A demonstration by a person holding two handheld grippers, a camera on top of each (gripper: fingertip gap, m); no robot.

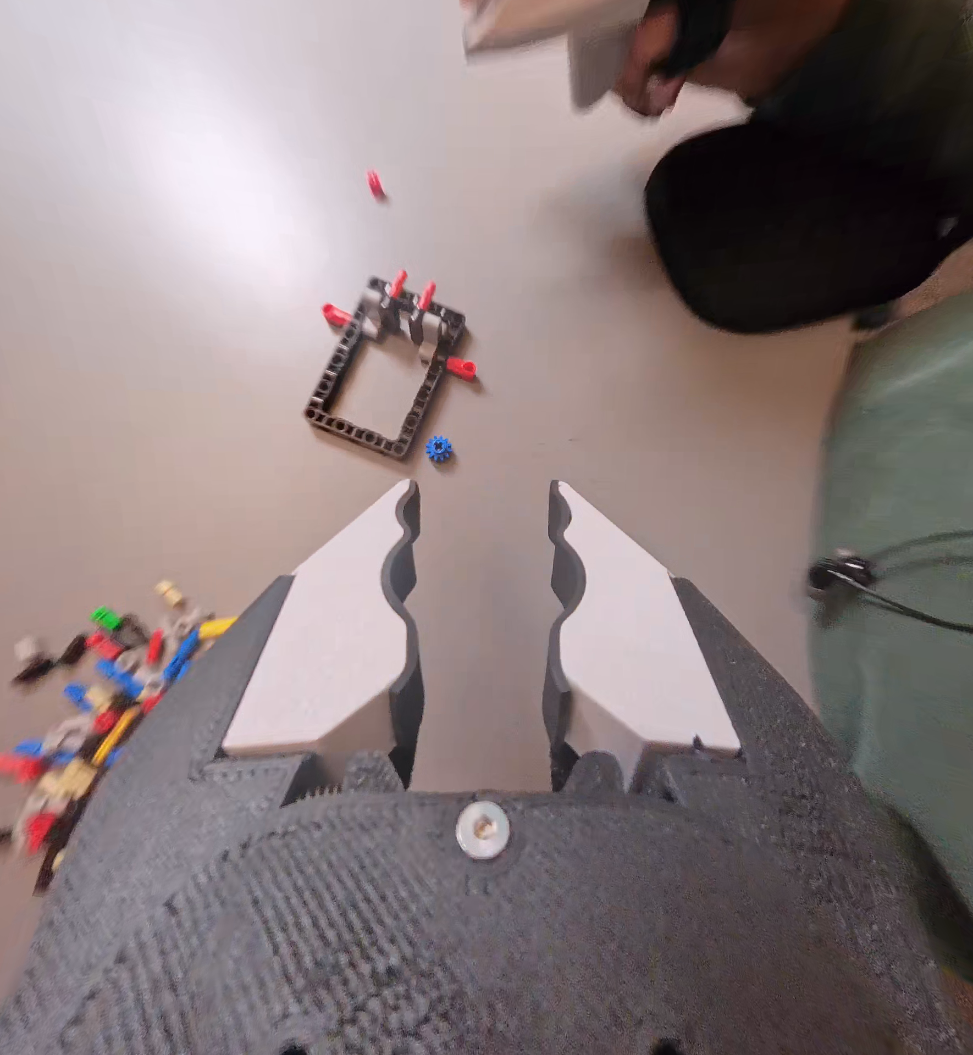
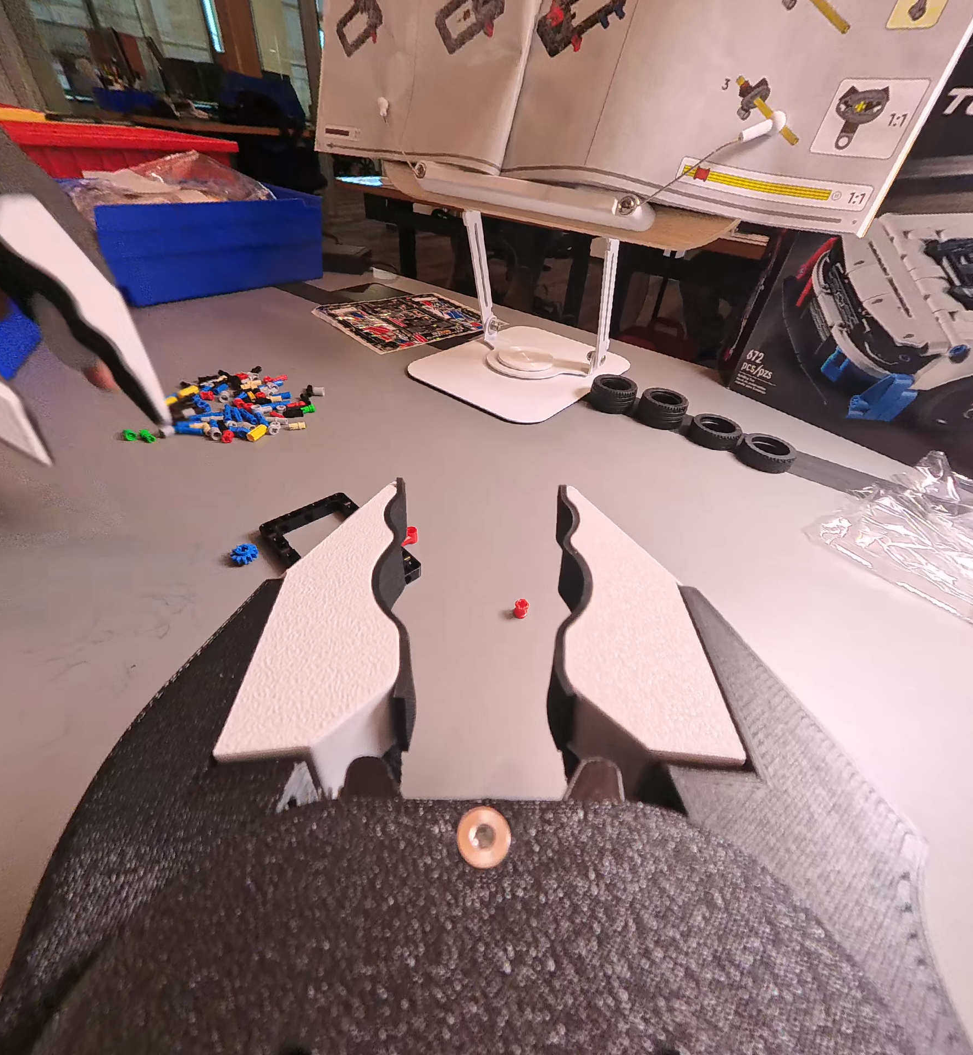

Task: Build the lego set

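**Both grippers hanging empty over a half-built frame**

Left wrist view: the left gripper (image 1: 484, 491) is hovering above the table (image 1: 130, 171) with its jaws apart and nothing between them. The black frame (image 1: 384, 368), carrying grey connectors and red pins, is lying straight ahead, its long axis running roughly away from the fingertips. A blue gear (image 1: 438, 449) is sitting just beside the frame's near corner, slightly left of the jaw gap. The loose parts pile (image 1: 96, 702) is lying well off to the left.

Right wrist view: the right gripper (image 2: 481, 491) is also holding its jaws apart, empty. A small red bush (image 2: 521, 608) is resting inside the gap, nearer the right finger, so this gripper seems better placed for it. The frame is partly hiding behind the left finger. A blue bin (image 2: 210, 245) is holding plastic bags; four tyres (image 2: 690, 419) are lined up near the instruction stand (image 2: 530, 365).
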